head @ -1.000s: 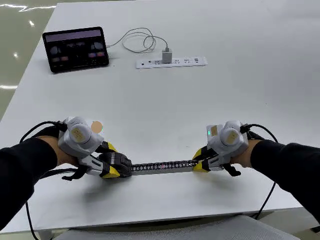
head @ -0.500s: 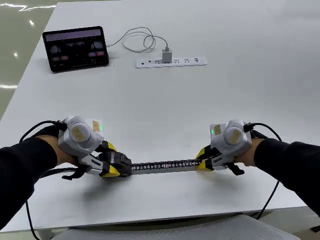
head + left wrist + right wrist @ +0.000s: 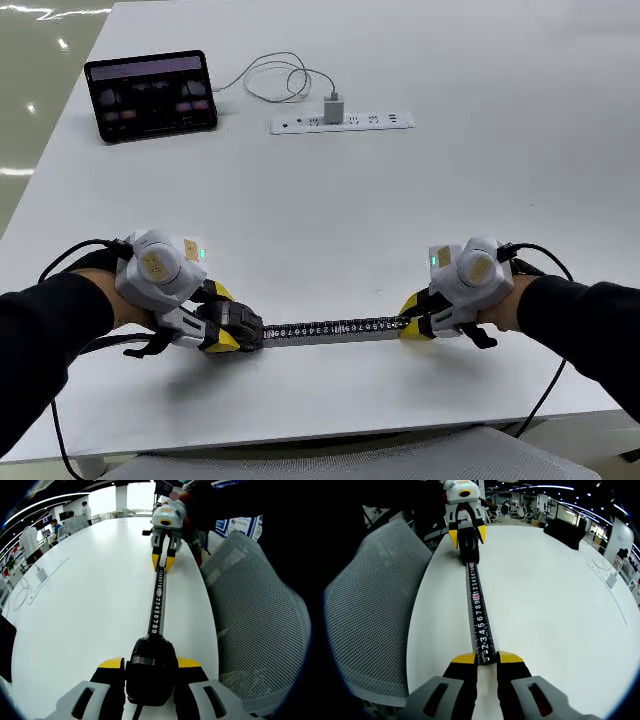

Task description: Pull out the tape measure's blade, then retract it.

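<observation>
My left gripper [image 3: 228, 328] is shut on the black tape measure case [image 3: 236, 326] near the front edge of the white table. In the left gripper view the case [image 3: 150, 670] sits between the yellow-tipped jaws. The black blade [image 3: 330, 329] with white numbers runs right along the table to my right gripper [image 3: 412, 322], which is shut on the blade's end. The right gripper view shows the blade [image 3: 479, 615] reaching away from my right gripper [image 3: 486, 658] to the case [image 3: 467, 547] in the left gripper [image 3: 466, 535]. The left gripper view shows the blade [image 3: 157, 597] ending in the right gripper [image 3: 163, 562].
A dark tablet [image 3: 152, 95] stands at the table's [image 3: 480, 190] back left. A white power strip [image 3: 342, 123] with a plugged charger and a coiled white cable [image 3: 275, 78] lies behind the middle. A mesh chair [image 3: 367, 610] is at the front edge.
My right gripper has moved to the right with the blade's end, and more blade is out of the case. The left gripper and the case have stayed in place.
</observation>
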A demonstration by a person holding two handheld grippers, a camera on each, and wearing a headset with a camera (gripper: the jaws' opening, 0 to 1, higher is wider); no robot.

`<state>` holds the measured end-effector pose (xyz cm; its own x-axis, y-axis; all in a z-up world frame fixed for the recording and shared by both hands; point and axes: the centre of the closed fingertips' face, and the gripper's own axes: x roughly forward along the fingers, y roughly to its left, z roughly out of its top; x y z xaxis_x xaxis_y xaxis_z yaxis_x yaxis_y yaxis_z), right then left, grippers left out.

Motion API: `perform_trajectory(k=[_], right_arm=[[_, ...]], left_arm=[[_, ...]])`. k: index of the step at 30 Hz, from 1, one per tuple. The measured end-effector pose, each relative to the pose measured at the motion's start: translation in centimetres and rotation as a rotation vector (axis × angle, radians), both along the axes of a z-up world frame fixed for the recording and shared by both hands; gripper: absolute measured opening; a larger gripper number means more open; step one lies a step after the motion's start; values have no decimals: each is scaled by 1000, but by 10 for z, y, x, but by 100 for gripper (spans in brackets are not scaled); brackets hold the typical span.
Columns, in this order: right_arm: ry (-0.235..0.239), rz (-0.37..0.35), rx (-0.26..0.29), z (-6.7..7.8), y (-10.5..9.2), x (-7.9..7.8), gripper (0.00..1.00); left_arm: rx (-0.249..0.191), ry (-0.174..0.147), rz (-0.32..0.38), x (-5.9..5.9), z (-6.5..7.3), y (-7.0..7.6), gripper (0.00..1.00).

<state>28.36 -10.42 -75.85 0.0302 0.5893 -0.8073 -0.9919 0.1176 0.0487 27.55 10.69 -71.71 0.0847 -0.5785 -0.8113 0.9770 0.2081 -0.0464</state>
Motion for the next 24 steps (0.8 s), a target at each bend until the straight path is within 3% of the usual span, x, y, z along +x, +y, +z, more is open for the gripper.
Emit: perform_trajectory(k=[24], right_arm=[[7,-9,-10,0,-14,1,9]], left_arm=[[-1,0,7,0,1,0,33]])
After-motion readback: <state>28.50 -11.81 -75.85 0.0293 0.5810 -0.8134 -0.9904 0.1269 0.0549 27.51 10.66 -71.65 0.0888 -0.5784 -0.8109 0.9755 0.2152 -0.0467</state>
